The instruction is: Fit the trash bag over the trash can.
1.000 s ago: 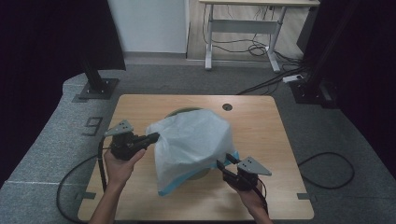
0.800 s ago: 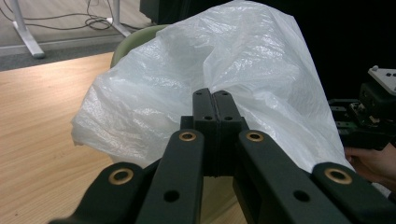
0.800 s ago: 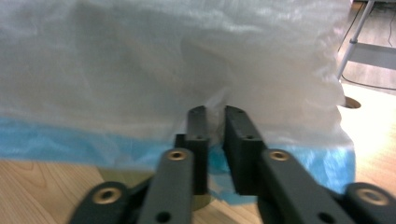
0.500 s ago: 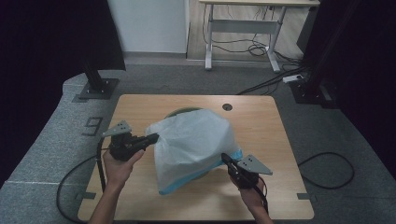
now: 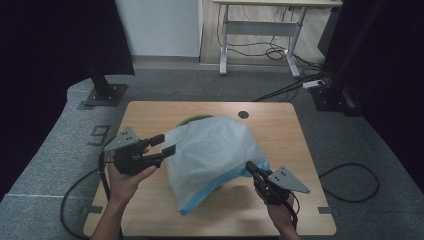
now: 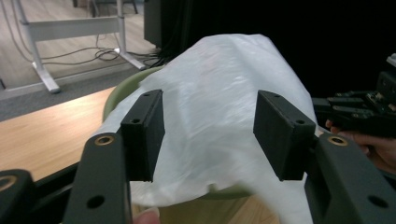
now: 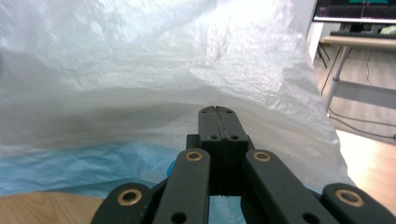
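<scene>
Left gripper (image 5: 162, 146) just opened, jaws clear of bag (image 5: 215, 155), bare tabletop (image 5: 150, 200) beneath. Right gripper (image 5: 248, 166) clenched at bag's blue edge; whether film is pinched, cannot tell.

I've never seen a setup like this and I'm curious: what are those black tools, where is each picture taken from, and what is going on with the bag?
A person stands at a wooden table with a hand-held two-jaw tool in each hand. One camera looks down from above; one rides on each tool, looking along its jaws. On the table, a white plastic bag with a blue edge drapes over a green bin. The left gripper has just been opening; its jaws stand apart beside the bag. The right gripper is shut, apparently pinching the bag's edge.
</scene>
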Demonstrator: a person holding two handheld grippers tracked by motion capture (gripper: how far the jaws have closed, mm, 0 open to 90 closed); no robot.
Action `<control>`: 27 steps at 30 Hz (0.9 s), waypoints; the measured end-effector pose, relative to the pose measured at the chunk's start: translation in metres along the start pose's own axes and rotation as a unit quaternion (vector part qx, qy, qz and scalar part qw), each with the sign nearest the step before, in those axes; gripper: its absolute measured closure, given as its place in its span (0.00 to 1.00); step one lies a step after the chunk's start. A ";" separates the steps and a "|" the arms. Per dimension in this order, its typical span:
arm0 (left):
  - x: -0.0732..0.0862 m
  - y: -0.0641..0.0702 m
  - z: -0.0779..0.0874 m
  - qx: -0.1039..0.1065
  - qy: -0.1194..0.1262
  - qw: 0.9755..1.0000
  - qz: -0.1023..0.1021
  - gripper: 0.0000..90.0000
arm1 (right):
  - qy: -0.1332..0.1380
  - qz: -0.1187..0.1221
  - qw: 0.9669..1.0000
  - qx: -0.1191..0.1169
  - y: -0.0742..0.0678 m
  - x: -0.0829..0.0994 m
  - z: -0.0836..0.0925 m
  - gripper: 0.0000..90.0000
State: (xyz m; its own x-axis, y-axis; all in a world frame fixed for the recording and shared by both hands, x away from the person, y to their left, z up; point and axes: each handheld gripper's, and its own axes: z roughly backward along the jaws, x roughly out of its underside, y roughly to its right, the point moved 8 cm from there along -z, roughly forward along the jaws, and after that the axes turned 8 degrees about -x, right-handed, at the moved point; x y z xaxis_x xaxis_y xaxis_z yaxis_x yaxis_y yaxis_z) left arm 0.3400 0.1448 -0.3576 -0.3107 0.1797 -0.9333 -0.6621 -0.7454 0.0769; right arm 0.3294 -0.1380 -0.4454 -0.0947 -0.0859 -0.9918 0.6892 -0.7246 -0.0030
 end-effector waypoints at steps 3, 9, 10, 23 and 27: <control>-0.002 0.007 0.001 0.012 -0.001 1.000 -0.009 0.47 | 0.005 0.004 1.000 -0.002 -0.001 -0.005 0.004 0.99; -0.009 0.033 0.001 0.046 -0.014 0.998 -0.039 0.47 | 0.014 0.016 1.000 -0.015 -0.009 -0.020 0.010 0.99; -0.009 0.038 0.000 0.051 -0.018 0.998 -0.044 0.46 | 0.019 0.019 0.999 -0.019 -0.012 -0.025 0.010 0.99; 0.010 0.070 -0.040 0.080 -0.078 0.991 -0.076 0.38 | 0.030 0.031 0.998 -0.038 -0.025 -0.046 0.003 0.99; 0.014 0.073 -0.049 0.083 -0.090 0.989 -0.080 0.34 | 0.032 0.027 0.998 -0.049 -0.030 -0.049 0.001 0.99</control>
State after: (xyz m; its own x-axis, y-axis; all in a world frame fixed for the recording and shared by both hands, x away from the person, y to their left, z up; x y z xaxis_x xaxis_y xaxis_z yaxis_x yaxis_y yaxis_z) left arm 0.3206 0.0609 -0.3826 -0.2997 0.4104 -0.8613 -0.8106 -0.5856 0.0030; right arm 0.3132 -0.1128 -0.3961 -0.0121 -0.0775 -0.9969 0.7588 -0.6500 0.0414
